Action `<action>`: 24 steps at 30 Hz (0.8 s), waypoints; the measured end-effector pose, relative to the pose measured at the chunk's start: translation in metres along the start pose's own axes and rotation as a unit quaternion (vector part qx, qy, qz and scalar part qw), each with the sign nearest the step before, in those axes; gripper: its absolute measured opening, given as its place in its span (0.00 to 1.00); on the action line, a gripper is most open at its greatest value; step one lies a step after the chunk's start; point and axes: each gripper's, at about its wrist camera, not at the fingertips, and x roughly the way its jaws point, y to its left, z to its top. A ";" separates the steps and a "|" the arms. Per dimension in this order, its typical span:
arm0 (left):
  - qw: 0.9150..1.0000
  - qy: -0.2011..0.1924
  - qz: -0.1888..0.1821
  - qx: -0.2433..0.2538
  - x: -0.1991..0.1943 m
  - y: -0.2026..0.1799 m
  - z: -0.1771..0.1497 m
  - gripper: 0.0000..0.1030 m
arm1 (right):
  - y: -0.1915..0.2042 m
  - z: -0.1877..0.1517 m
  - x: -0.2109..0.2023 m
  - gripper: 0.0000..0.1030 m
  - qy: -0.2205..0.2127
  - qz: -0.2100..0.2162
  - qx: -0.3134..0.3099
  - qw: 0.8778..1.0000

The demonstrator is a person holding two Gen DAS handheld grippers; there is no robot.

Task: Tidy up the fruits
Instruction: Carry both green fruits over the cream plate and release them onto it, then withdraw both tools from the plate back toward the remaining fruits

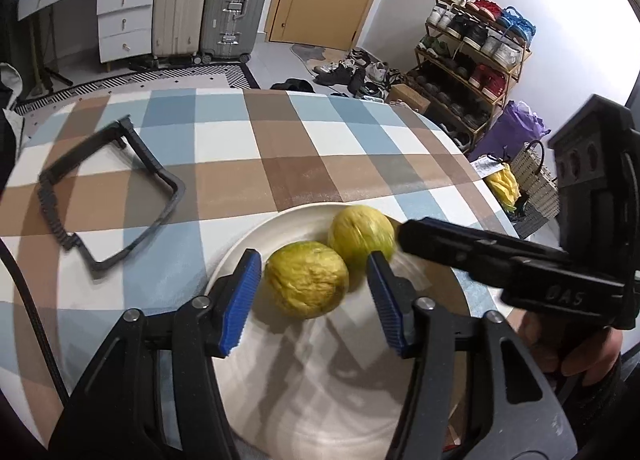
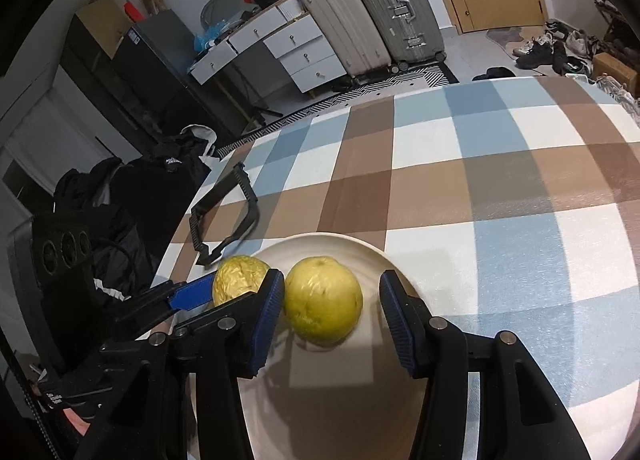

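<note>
Two yellow fruits are seen touching on a white plate [image 1: 248, 244] on the worktop [image 1: 280, 148]. The wrinkled fruit [image 1: 306, 280] is straddled by the left tool [image 1: 314, 296], the smooth fruit [image 2: 323, 302] by the right tool [image 2: 332, 320]. Both tools are partly open with pads clear, seemingly so each fruit can be gripped.

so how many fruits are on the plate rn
2, side by side on the white plate: a wrinkled yellow fruit between the left gripper's open jaws, a smoother one between the right gripper's. None looks hidden.
</note>
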 end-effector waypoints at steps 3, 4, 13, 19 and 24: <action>0.999 -0.017 0.024 0.014 -0.017 -0.006 -0.002 0.56 | 0.000 -0.002 -0.018 0.56 -0.017 -0.004 0.003 1.000; 0.999 -0.021 0.027 0.018 -0.024 -0.007 -0.004 0.56 | 0.001 -0.004 -0.026 0.66 -0.026 -0.007 0.004 1.000; 0.994 -0.076 0.064 0.037 -0.105 -0.032 -0.032 0.78 | 0.024 -0.034 -0.114 0.91 -0.101 -0.027 -0.017 0.994; 0.989 -0.105 0.087 0.059 -0.163 -0.057 -0.068 0.88 | 0.062 -0.075 -0.164 0.98 -0.147 -0.053 -0.065 0.986; 0.983 -0.140 0.097 0.068 -0.208 -0.072 -0.097 0.99 | 0.090 -0.115 -0.198 1.00 -0.184 -0.060 -0.084 0.977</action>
